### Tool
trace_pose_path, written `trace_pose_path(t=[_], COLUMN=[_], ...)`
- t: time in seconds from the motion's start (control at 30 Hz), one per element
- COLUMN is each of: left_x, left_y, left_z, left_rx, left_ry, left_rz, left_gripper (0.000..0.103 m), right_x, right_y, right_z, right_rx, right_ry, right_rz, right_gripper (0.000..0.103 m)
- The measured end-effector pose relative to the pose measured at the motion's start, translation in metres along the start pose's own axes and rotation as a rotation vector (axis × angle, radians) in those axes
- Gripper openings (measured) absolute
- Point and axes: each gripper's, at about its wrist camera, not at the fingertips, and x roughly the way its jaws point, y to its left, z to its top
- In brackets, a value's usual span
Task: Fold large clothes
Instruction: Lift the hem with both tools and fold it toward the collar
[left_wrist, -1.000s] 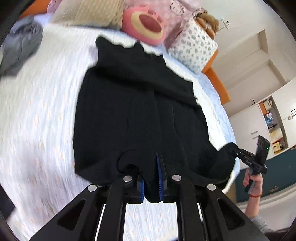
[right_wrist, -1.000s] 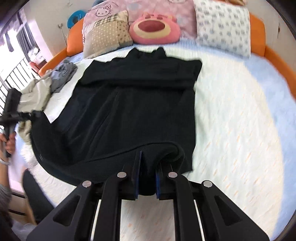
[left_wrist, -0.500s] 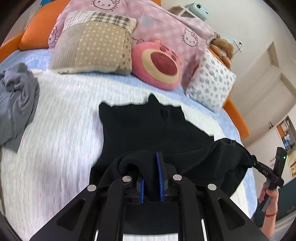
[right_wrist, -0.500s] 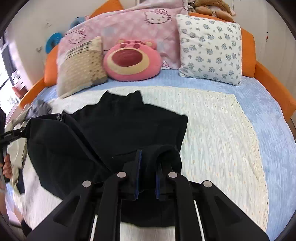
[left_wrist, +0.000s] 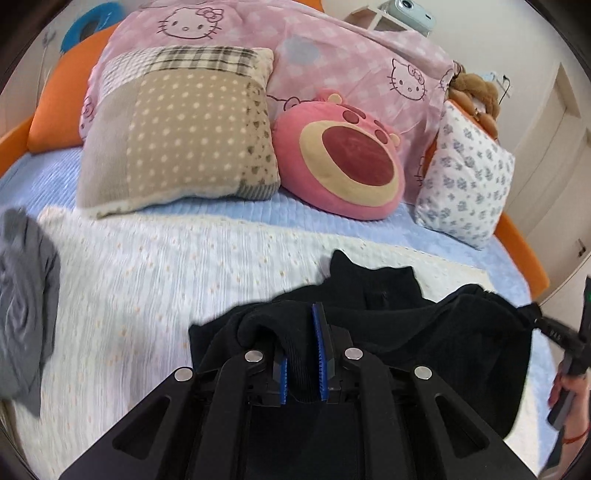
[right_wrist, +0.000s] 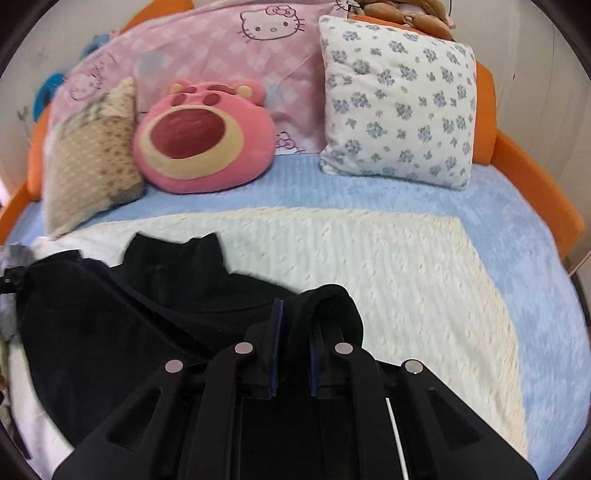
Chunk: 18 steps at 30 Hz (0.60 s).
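Black fabric everywhere up front: the black garment lies on the cream blanket of the bed, its collar end pointing toward the pillows, its near edge lifted and doubled over the rest. Left tongs are clenched on a bunched fold of that edge, blue pads pressing the cloth. Right tongs are clamped on the other corner, cloth humped over one finger. Beyond sit a pink bear cushion, a floral pillow and a patchwork pillow. Grey clothing lies crumpled at the blanket's left edge.
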Motion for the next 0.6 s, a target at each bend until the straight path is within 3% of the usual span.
trace_pose_path(t=[0.17, 0.33, 0.6], left_x=[0.054, 0.078, 0.12], left_y=[0.019, 0.024, 0.037], left_z=[0.005, 0.011, 0.011], left_rx=[-0.07, -0.074, -0.052], left_ry=[0.064, 0.05, 0.116], left_rz=[0.037, 0.085, 0.141], left_gripper=[0.016, 0.016, 0.017], right_x=[0.057, 0.092, 0.145], right_y=[0.009, 0.015, 0.025], right_z=[0.013, 0.025, 0.03], right_rx=[0.029, 0.049, 0.032], right_ry=[0.037, 0.028, 0.065], right_rz=[-0.027, -0.049, -0.09], right_gripper=[0.011, 0.011, 0.011])
